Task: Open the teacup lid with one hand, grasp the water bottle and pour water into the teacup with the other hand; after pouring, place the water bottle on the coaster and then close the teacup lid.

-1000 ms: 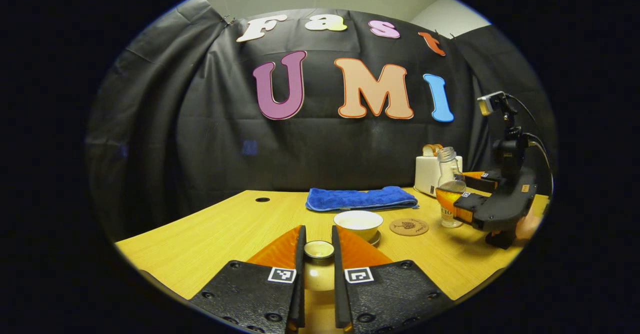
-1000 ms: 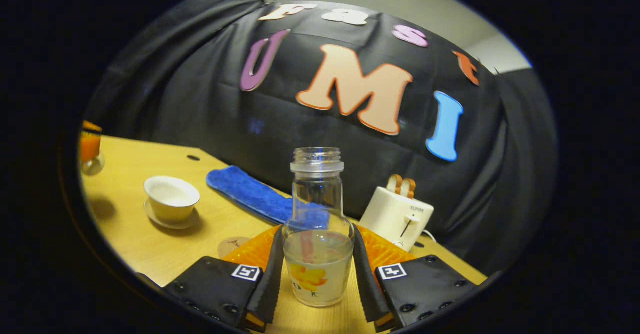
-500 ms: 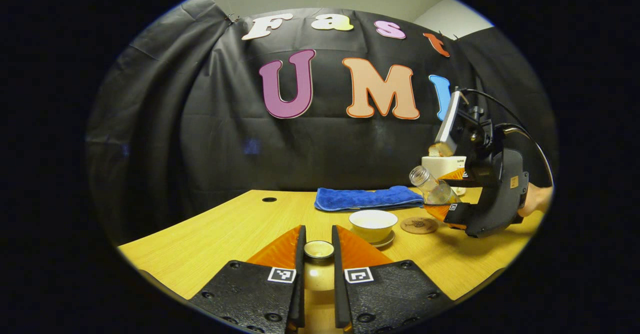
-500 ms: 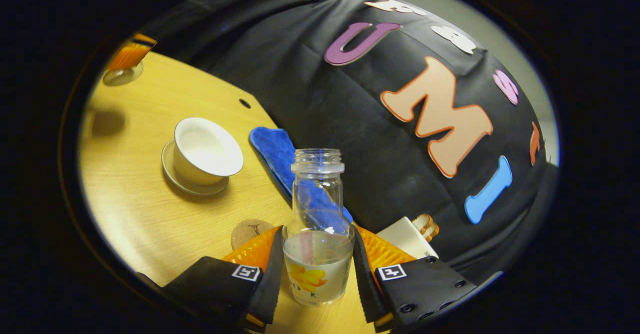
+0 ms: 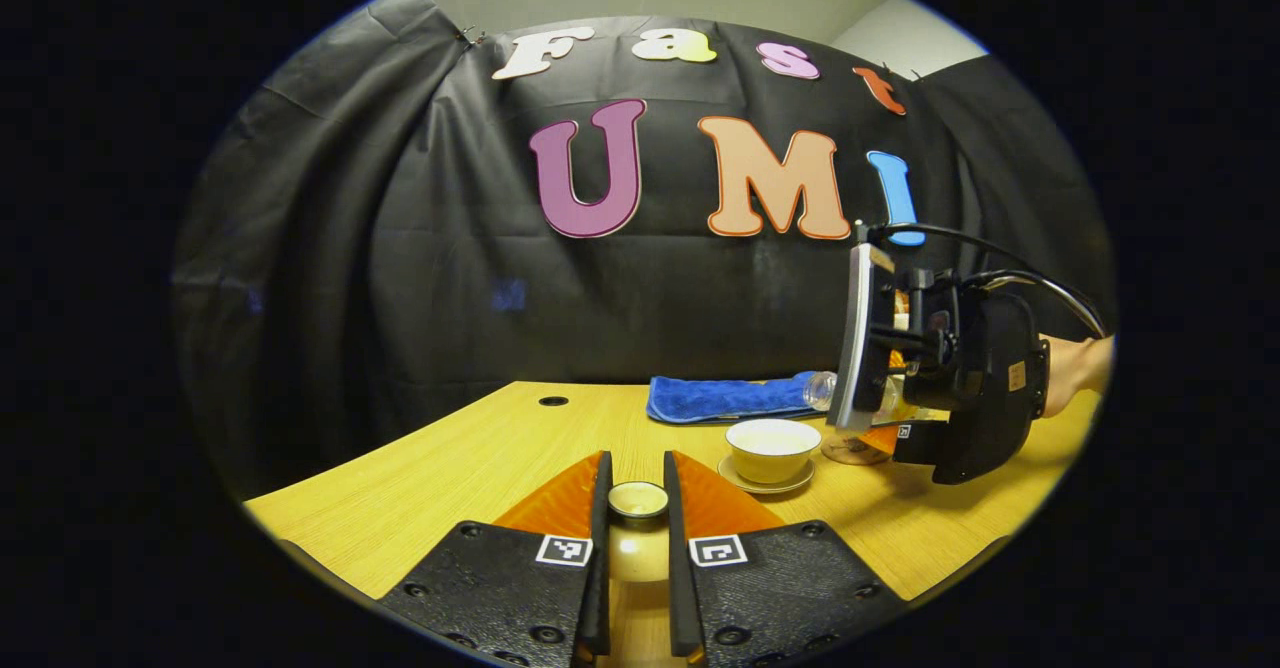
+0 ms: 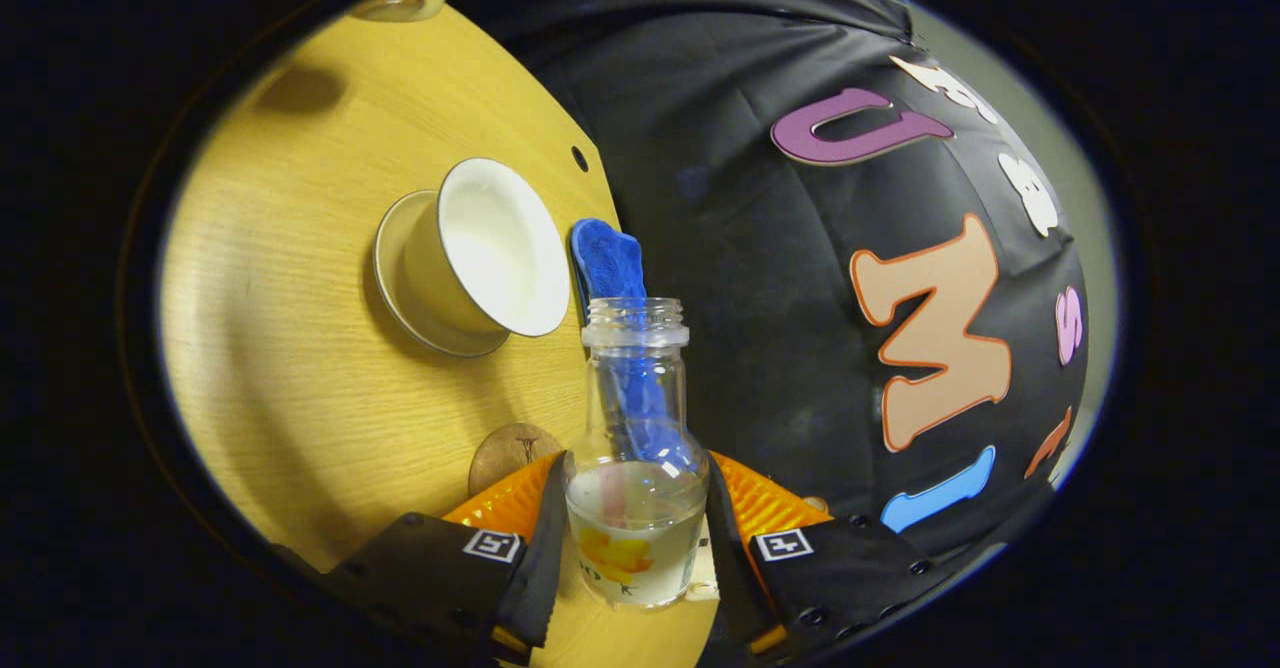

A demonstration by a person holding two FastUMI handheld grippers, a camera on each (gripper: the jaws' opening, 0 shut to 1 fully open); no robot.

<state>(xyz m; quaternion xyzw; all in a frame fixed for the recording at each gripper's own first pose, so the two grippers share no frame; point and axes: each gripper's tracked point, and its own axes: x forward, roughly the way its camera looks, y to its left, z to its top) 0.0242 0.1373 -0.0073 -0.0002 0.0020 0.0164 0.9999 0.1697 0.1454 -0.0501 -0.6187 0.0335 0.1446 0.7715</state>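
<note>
My left gripper [image 5: 636,476] is shut on the knob of the teacup lid [image 5: 638,501], held off to the left of the cup. The white teacup [image 5: 772,445] stands uncovered on its saucer [image 5: 790,483]. My right gripper [image 6: 635,533] is shut on the glass water bottle [image 6: 635,508], which has some water in its base. In the left gripper view the right gripper [image 5: 940,378] holds the bottle neck [image 5: 820,388] tipped almost level, just above and right of the cup. The bottle mouth [image 6: 635,313] is beside the teacup [image 6: 490,248] rim. No stream of water is visible.
A round cork coaster [image 6: 510,453] lies on the wooden table [image 5: 470,458] right of the cup, partly under the right gripper. A folded blue towel [image 5: 725,398] lies behind the cup by the booth wall. A hand [image 5: 1075,373] holds the right gripper.
The right gripper has moved left toward the teacup and tipped the bottle further, from slanted to almost level. The left gripper keeps the lid still.
</note>
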